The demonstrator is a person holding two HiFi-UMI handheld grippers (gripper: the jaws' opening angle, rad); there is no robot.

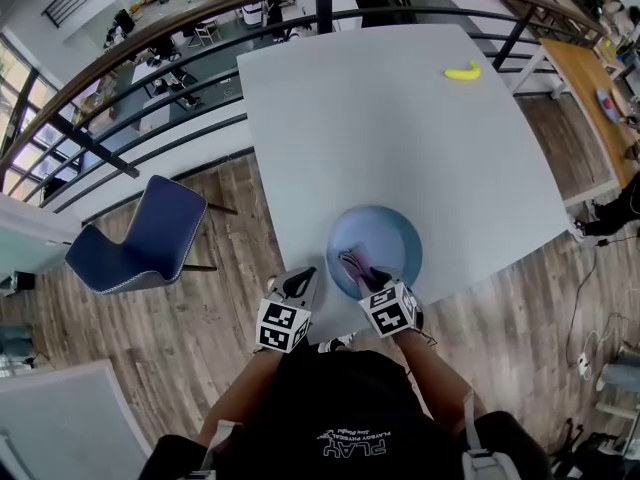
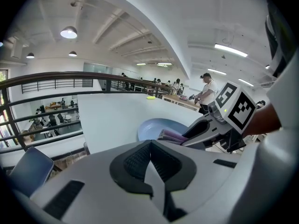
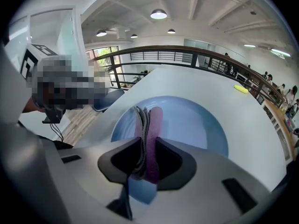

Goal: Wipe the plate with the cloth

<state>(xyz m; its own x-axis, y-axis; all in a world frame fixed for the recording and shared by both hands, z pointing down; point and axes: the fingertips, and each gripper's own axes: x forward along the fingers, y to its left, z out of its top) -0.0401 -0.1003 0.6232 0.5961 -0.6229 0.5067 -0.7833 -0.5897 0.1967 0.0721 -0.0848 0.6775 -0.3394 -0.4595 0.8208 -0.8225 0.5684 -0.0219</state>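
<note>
A round light-blue plate (image 1: 390, 238) lies near the front edge of the white table (image 1: 380, 118). My right gripper (image 1: 356, 266) is shut on a folded purple and grey cloth (image 3: 150, 125), holding it over the plate's near left part (image 3: 191, 118). My left gripper (image 1: 300, 280) is shut with nothing between its jaws, and it sits at the table's front edge just left of the plate. In the left gripper view the shut left gripper (image 2: 148, 161) points toward the plate (image 2: 152, 126), with the cloth (image 2: 171, 135) in the right gripper beside it.
A yellow banana (image 1: 463, 71) lies at the table's far right. A blue chair (image 1: 140, 238) stands on the wooden floor to the left. A railing (image 1: 150, 78) runs behind the table. A wooden table (image 1: 590, 88) stands at right.
</note>
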